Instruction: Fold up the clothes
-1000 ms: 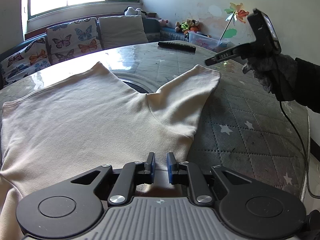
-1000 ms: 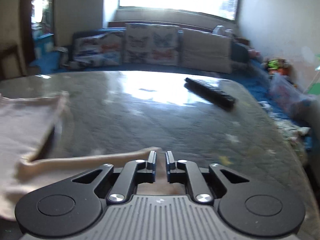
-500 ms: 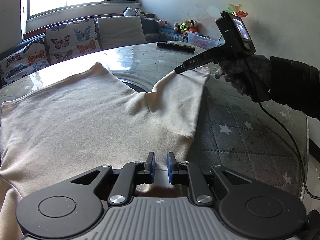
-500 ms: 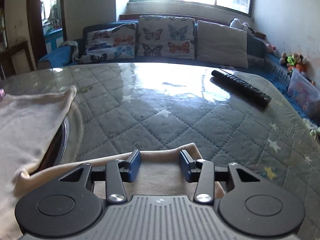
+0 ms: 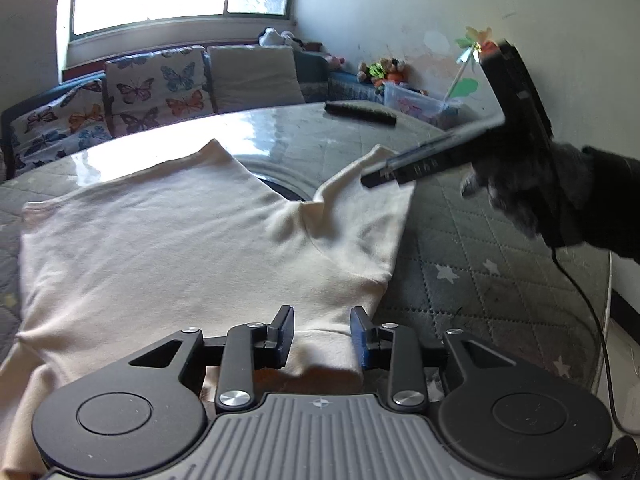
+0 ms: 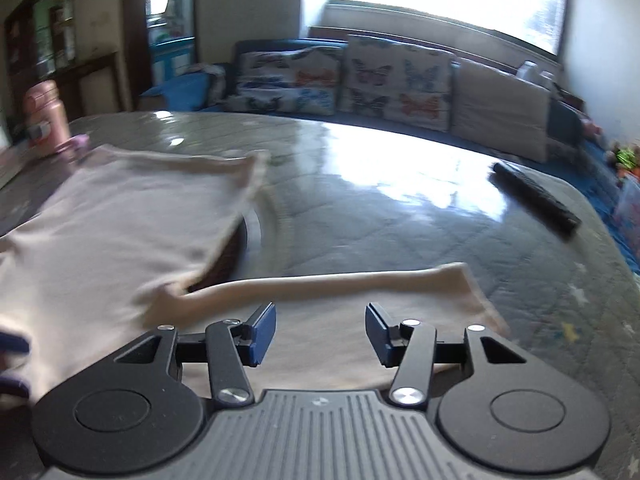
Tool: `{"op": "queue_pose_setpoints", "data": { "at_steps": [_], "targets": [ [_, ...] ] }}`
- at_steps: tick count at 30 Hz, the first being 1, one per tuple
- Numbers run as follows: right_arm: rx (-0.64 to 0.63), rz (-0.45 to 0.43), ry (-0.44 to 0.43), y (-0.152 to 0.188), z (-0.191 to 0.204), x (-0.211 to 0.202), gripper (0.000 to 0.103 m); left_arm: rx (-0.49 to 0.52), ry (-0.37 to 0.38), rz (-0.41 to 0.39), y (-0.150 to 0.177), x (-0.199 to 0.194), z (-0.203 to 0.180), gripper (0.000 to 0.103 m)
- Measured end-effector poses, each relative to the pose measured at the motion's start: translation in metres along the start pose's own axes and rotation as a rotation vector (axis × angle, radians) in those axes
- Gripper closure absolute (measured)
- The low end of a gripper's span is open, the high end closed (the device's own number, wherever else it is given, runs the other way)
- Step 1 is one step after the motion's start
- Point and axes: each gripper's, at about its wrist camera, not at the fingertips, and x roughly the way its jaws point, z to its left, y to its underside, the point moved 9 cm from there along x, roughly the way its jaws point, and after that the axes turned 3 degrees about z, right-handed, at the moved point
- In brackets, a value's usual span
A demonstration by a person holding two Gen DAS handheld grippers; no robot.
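A round table (image 5: 500, 280), covered by a quilted grey cloth with stars under a glossy sheet, is seen to carry a cream T-shirt (image 5: 168, 248) spread flat across its near half, the body lying toward the left of the left wrist view and one short sleeve (image 5: 360, 216) pointing away toward the far right. The sleeve's long axis is judged to run from the armpit outward to its hem, away from the left gripper (image 5: 322, 336), whose blue-padded jaws are held apart over a lower fold of the shirt with nothing pinched between them. The right gripper (image 6: 321, 330) is likewise spread wide, and it is held just above the sleeve hem, so the right hand is the nearer one to that sleeve; in the left wrist view its finger tips are seen over the sleeve end, held by a gloved hand (image 5: 520, 184). The sleeve lies directly ahead of and beneath the right jaws, its hem edge running crosswise to them. Whether a fold has been made or is to come cannot be settled from this layout. A black remote control (image 6: 536, 200) lies well apart on the far side, and a pink bottle (image 6: 42, 116) stands at the far left edge; neither stands in the way.
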Motion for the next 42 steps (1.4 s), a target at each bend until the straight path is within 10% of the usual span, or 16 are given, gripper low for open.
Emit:
{"op": "queue_pose_setpoints", "data": {
  "at_steps": [7,17,24,31,39,42],
  "targets": [
    [-0.117,-0.031,-0.156,-0.008,0.083,-0.017,0.047,-0.123,-0.169,-0.052,0.015,-0.045,0.051,0.064],
    [-0.292,-0.018,-0.328,-0.003,0.186,-0.016,0.044,-0.332,-0.681,-0.067,0.052,-0.105,0.166,0.06],
    [-0.334,0.0,-0.363,0.002,0.207,-0.013,0.043,-0.346,-0.734,-0.031,0.064,-0.107,0.186,0.061],
    [-0.348,0.021,-0.373,0.008,0.208,-0.012,0.043,-0.36,-0.785,0.004,0.076,-0.11,0.206,0.099],
    [-0.357,0.042,-0.379,0.014,0.209,-0.009,0.043,-0.418,-0.839,-0.217,0.062,-0.171,0.225,0.1],
    [-0.359,0.049,-0.384,0.014,0.209,-0.009,0.043,-0.464,-0.847,-0.178,0.078,-0.175,0.236,0.1]
  ]
}}
